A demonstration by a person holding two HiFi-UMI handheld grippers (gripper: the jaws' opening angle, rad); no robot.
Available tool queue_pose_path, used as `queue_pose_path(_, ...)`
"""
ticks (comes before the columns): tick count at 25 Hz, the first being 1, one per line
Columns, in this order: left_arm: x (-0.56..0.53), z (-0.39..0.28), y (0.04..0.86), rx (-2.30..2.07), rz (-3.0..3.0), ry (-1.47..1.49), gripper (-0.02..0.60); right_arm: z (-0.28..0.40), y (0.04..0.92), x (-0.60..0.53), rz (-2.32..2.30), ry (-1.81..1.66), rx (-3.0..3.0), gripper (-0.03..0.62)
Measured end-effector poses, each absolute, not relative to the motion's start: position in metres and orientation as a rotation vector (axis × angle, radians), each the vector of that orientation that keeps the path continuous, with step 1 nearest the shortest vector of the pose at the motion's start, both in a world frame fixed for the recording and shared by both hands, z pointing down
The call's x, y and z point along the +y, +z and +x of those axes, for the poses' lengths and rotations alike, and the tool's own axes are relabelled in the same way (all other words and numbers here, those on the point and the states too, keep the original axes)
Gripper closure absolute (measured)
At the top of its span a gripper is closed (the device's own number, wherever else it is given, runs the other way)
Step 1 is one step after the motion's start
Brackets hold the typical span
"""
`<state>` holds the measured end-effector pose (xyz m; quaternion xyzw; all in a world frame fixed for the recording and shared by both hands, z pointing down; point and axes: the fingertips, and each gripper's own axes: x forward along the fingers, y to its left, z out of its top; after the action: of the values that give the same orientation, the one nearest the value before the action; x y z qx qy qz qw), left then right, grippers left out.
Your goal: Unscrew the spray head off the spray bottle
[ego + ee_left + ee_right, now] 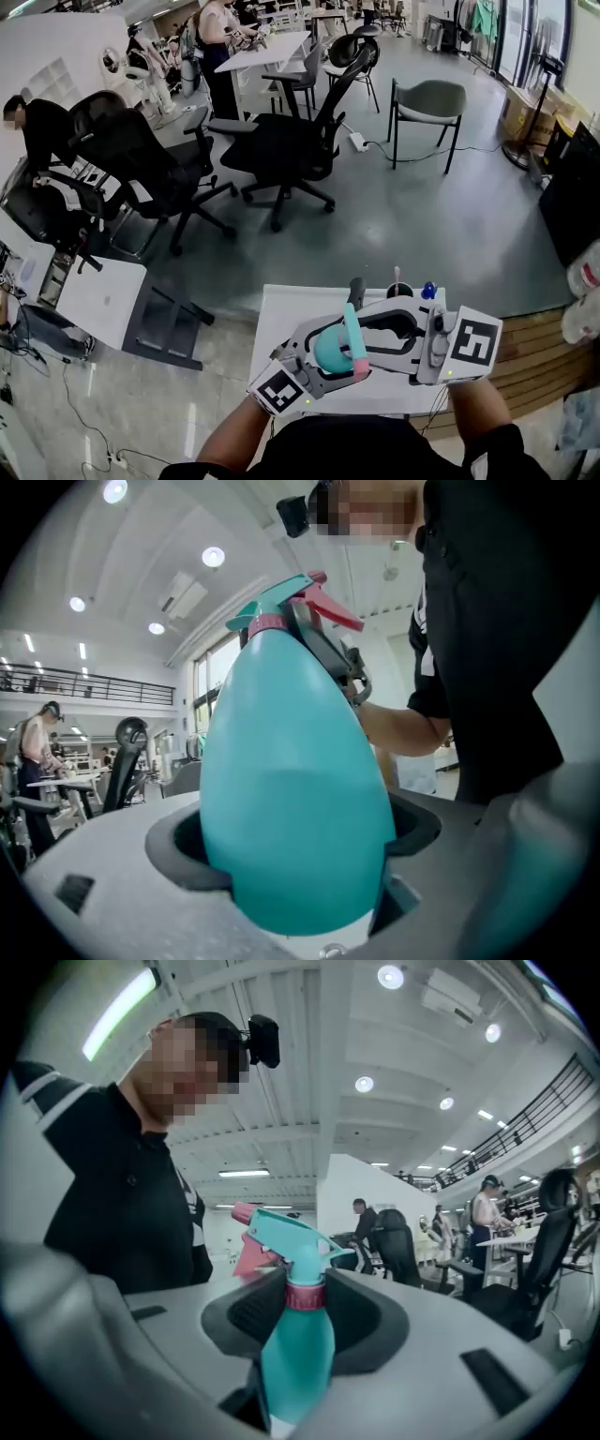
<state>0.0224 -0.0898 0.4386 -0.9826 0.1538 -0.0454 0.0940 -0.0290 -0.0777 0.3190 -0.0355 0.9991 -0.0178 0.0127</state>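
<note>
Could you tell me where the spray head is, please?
Head view, lower middle, over the white table: the spray head, gripped in the right claw.

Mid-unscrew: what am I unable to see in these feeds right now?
- Threads under the pink collar: right gripper view, covered by the collar itself, which is clamped in the right gripper; loosening can't be told.
- Base of the spray bottle: left gripper view, sunk between the pads of the left gripper.
- Small items at the table far edge: head view, too small.
</note>
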Motion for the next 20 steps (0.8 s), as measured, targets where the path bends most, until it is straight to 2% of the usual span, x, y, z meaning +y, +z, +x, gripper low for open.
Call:
queue_pose_path(5,-0.087,0.029,0.437,0.397,-2.967,-0.093,0.12,-0.021,0.318,-0.08,-0.028,-0.065,3.06,0.453)
queue_pose_path(10,-0.113,0.02,0.444,0.62,-2.953,-0.112,0.12,-0.016,0.326,-0.111,-0.33,0.034,2.992,0.396)
queue_pose_path(20,-0.155,0.001,0.478,0.934,-2.8,-0.326,0.12,-0.023,0.349,-0.128,-0.767,0.032,2.948,0.396)
